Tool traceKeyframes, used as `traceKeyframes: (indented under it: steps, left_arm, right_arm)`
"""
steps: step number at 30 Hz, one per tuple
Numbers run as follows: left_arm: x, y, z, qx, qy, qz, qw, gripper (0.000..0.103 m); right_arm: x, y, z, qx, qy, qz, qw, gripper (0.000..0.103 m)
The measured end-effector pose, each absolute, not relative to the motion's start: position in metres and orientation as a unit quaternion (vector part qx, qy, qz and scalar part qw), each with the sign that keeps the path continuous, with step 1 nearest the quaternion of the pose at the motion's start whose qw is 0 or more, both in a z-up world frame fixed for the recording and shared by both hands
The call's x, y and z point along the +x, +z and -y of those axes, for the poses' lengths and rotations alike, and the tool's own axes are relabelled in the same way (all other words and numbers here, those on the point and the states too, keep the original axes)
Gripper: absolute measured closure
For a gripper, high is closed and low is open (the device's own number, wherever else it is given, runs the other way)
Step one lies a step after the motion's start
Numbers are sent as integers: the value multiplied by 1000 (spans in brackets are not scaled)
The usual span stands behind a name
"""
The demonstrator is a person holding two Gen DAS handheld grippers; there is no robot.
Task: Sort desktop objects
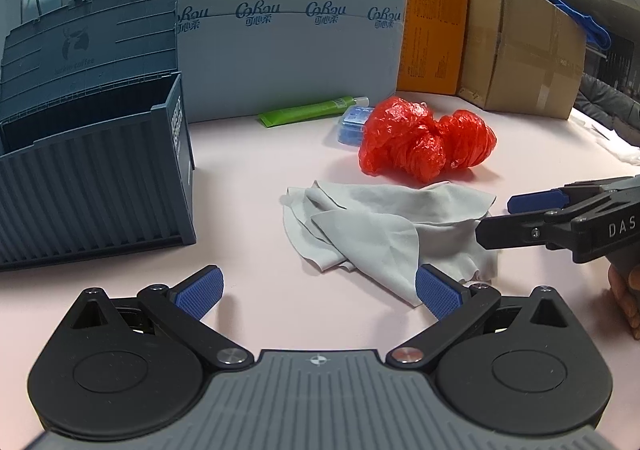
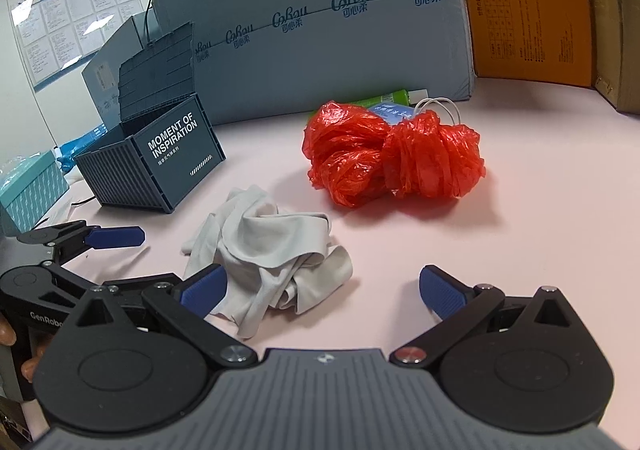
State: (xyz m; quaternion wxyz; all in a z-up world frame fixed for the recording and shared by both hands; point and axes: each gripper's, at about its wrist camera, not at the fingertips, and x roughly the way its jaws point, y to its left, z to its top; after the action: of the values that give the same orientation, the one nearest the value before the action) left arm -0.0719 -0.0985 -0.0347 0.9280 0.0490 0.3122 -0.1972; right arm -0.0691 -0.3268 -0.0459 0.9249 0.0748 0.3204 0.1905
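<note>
1. Desktop objects spread across a pale pink desk [image 1: 248, 154], listed left to right as seen from the left wrist view.
2. Far left: dark blue ribbed storage box [image 1: 92, 186], lid raised behind it, open at the top; probably the destination for sorting. Rigid plastic, stable.
3. Near foreground: left gripper [image 1: 318, 292], jaws spread wide, holding nothing, hovering low over bare desk just short of the cloth.
4. Centre: grey cloth [image 1: 376, 226], crumpled in loose folds, lying flat on the desk between both grippers. Likely light, soft and limp; best pinched at a raised fold or ridge, not at a flat edge.
5. Behind the cloth, by the back panel: green tube [image 1: 304, 112] lying on its side. Probably light, slightly squashy; grip across the middle.
6. Beside the tube: small blue packet [image 1: 352, 126], partly hidden by the bag.
7. Right of centre: red plastic bag [image 1: 424, 140], bunched into two lumps, close behind the cloth. Likely light, crinkly, slippery; pinch a gathered bunch.
8. Right edge: right gripper [image 2: 322, 290], jaws also wide apart and empty, one blue pad just touching the cloth's edge.
</note>
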Motion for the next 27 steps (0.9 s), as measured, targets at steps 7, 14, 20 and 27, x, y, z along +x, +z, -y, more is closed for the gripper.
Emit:
traceKeyframes:
  steps: [7,14,20,27]
  left_arm:
    - [-71,-33,103,63,-195,-314,927,0]
    - [-69,-27,111,88,-191,-304,929,0]
    - [-65,-28,125,119,-194,-297,927,0]
    - [-64,-28,133,132,-210,-289,925,0]
  right_arm:
    - [-68,-44,326,85,200,-322,921,0]
    - [-68,-42,321,73,189,-322,925,0]
    - [-69,-42,324,89,179,-320,926,0]
    - [-69,-41,325,118,185,-322,921,3]
